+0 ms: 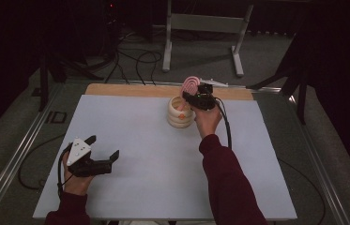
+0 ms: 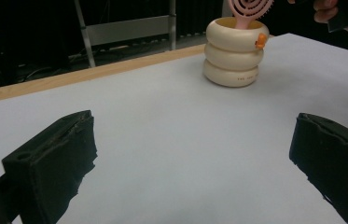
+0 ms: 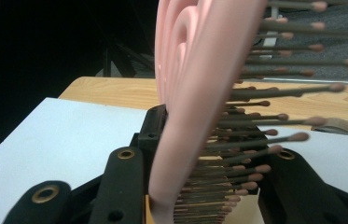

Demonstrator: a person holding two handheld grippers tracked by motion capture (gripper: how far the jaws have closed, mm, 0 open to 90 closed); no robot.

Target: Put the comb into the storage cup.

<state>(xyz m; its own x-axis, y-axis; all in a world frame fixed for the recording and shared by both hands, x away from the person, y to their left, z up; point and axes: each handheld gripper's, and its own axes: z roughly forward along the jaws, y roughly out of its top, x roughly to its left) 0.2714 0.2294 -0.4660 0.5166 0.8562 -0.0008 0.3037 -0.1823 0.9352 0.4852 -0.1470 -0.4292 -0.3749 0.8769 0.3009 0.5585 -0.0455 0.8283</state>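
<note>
Pink hairbrush held over a ribbed cream holder.
Right gripper (image 1: 196, 96) clamps the vented, spiral-cut pink brush (image 1: 191, 85), bristles ball-tipped, directly above the three-ringed glossy holder (image 1: 180, 112). Left gripper (image 1: 102, 154) rests with jaws wide, well apart from both.

The left claw (image 1: 103, 147) rests low with jaws spread wide; the right claw (image 1: 192, 93), arm outstretched, is clamped tight.

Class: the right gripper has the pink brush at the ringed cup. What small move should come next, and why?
Probably open the right gripper. Its jaws are shut on the brush, whose lower end already sits inside the cup, so letting go should leave it standing there. The left gripper waits open, far off.
</note>
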